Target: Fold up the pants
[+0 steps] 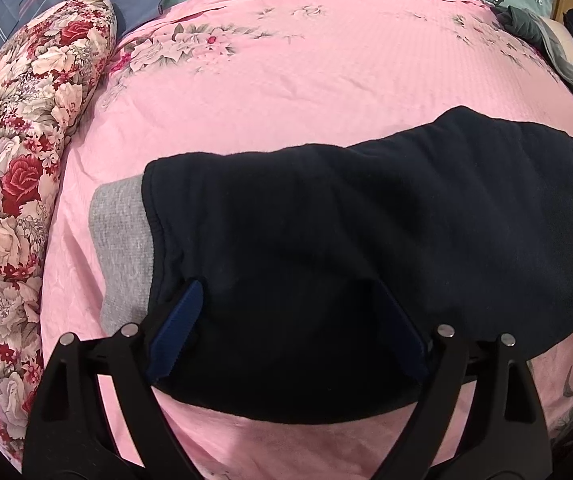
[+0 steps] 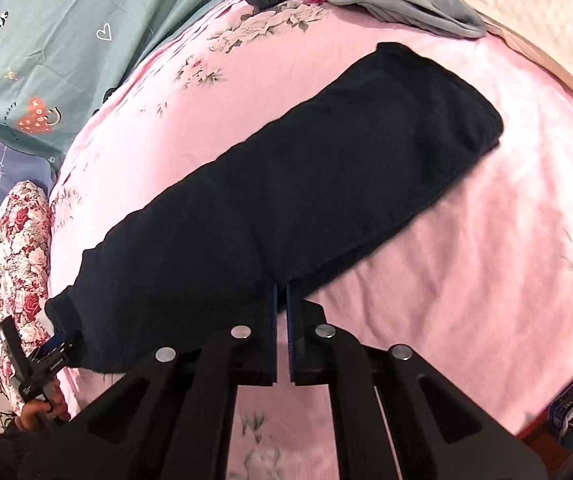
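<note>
Dark navy pants (image 1: 366, 220) lie folded lengthwise on the pink floral bedsheet (image 1: 286, 80), with a grey lining (image 1: 124, 240) showing at their left end. My left gripper (image 1: 286, 312) is open, its blue-padded fingers (image 1: 178, 332) spread over the near edge of the pants. In the right wrist view the pants (image 2: 306, 184) stretch diagonally from lower left to upper right. My right gripper (image 2: 281, 292) is shut on the near edge of the pants at mid-length. The left gripper also shows in the right wrist view (image 2: 52, 350) at the pants' left end.
A red floral pillow (image 1: 18, 200) lies along the left of the bed. A teal patterned quilt (image 2: 46, 48) and grey clothes (image 2: 398, 0) lie at the far side. A cream quilted cover (image 2: 526, 20) borders the right edge.
</note>
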{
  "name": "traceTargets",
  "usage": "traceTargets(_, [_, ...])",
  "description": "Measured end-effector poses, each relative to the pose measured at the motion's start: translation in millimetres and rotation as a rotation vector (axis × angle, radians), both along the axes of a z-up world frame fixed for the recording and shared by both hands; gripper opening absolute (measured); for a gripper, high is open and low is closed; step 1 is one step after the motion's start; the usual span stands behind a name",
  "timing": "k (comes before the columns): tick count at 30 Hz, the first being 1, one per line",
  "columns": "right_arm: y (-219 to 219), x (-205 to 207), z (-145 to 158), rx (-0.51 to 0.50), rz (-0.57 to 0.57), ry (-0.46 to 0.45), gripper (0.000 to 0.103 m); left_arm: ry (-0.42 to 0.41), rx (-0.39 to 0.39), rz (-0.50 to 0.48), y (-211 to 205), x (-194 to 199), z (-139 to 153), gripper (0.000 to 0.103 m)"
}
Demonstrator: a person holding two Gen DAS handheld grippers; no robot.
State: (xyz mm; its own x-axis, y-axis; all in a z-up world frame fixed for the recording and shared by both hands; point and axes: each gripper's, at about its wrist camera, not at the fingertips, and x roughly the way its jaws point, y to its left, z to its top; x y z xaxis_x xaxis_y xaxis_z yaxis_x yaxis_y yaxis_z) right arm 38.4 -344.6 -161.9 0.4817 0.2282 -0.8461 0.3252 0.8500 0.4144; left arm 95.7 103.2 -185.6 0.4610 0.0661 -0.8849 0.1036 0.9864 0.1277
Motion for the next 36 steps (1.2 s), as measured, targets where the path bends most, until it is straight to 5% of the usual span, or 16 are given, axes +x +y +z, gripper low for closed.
traceTargets(4, [-5, -5, -20, 0.032, 0.006, 0.035, 0.005, 0.007, 0.011, -0.005, 0, 1, 1, 0.091])
traceTargets(6, [-10, -8, -10, 0.033, -0.02, 0.037, 0.016, 0.013, 0.012, -0.002, 2, 1, 7, 0.091])
traceTargets(13, [-26, 7, 40, -0.249, 0.02, -0.132, 0.027, -0.083, 0.038, -0.061, -22, -7, 36, 0.091])
traceTargets(18, [-59, 61, 20, -0.263, 0.09, -0.17, 0.027, -0.029, 0.031, -0.023, -36, 3, 12, 0.091])
traceTargets(20, [-86, 81, -4, -0.33, 0.07, -0.099, 0.025, -0.017, 0.017, 0.027, -29, 4, -2, 0.099])
traceTargets(23, [-127, 87, -14, -0.224, 0.047, -0.089, 0.006, -0.007, -0.012, 0.108, -17, 4, -3, 0.101])
traceTargets(25, [-134, 82, 2, -0.206, 0.053, -0.118, 0.011, -0.016, 0.047, 0.143, -16, 5, 5, 0.101])
traceTargets(28, [-144, 68, 32, -0.234, 0.039, -0.187, 0.033, -0.051, 0.09, 0.181, -15, 4, 18, 0.101])
traceTargets(36, [-156, 61, 20, -0.14, 0.172, -0.116, 0.033, -0.057, 0.081, 0.154, -54, 5, 34, 0.101])
